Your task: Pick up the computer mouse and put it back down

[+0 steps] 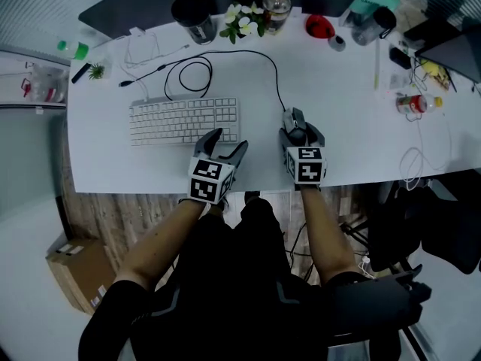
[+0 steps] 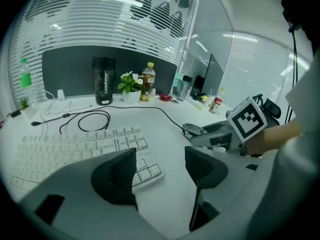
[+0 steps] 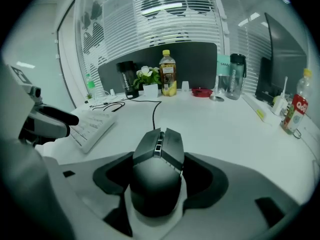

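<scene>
The dark wired computer mouse (image 1: 294, 120) (image 3: 157, 159) rests on the white desk (image 1: 338, 81), its cable curving away to the back. My right gripper (image 1: 302, 135) (image 3: 157, 179) straddles it, and both pads lie against the mouse's sides. In the left gripper view the mouse (image 2: 197, 130) shows at the right, inside those jaws. To its left, my left gripper (image 1: 228, 141) (image 2: 160, 159) stands open and holds nothing, hovering over the near right corner of the white keyboard (image 1: 184, 120).
Along the desk's back edge stand a black tumbler (image 1: 194, 13), a small flower pot (image 1: 242, 22), a yellow-capped bottle (image 1: 276, 7) and a red dish (image 1: 319, 26). A looped black cable (image 1: 192, 74) lies behind the keyboard. A red can (image 1: 412, 104) sits at the right.
</scene>
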`<state>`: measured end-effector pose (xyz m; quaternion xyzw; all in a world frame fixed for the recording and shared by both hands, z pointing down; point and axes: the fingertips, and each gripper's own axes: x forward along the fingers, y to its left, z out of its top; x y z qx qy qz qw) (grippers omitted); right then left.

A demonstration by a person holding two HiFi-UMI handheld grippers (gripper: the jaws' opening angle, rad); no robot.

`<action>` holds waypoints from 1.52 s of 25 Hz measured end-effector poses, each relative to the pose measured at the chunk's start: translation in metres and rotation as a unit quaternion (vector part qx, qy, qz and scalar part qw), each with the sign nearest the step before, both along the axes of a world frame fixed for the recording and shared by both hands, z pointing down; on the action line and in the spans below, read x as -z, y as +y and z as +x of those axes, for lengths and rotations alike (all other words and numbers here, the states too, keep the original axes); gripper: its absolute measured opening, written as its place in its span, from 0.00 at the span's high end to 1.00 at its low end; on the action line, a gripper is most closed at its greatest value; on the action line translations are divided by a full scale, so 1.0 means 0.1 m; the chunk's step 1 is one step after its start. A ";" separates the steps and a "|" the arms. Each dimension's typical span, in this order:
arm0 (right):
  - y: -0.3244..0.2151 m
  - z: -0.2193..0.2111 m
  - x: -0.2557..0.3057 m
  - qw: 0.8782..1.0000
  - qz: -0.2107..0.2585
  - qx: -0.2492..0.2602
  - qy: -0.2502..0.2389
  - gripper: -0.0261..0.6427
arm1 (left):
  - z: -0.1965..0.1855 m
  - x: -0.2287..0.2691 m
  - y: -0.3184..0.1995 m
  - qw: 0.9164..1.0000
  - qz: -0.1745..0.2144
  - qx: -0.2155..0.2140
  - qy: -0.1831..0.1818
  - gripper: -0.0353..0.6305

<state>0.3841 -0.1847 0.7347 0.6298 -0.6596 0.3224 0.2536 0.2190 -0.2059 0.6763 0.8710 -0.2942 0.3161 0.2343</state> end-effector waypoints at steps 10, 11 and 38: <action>-0.07 -0.07 0.80 0.999 0.050 0.010 -0.011 0.52 | -0.07 0.67 -0.16 0.998 0.049 0.018 0.042 0.48; -0.08 -0.08 0.90 0.998 0.055 0.011 -0.012 0.52 | -0.08 0.76 -0.17 0.997 0.055 0.018 0.047 0.48; -0.29 -0.54 3.00 0.978 0.199 0.067 -0.008 0.52 | -0.68 2.52 -0.40 0.967 0.196 0.063 0.151 0.48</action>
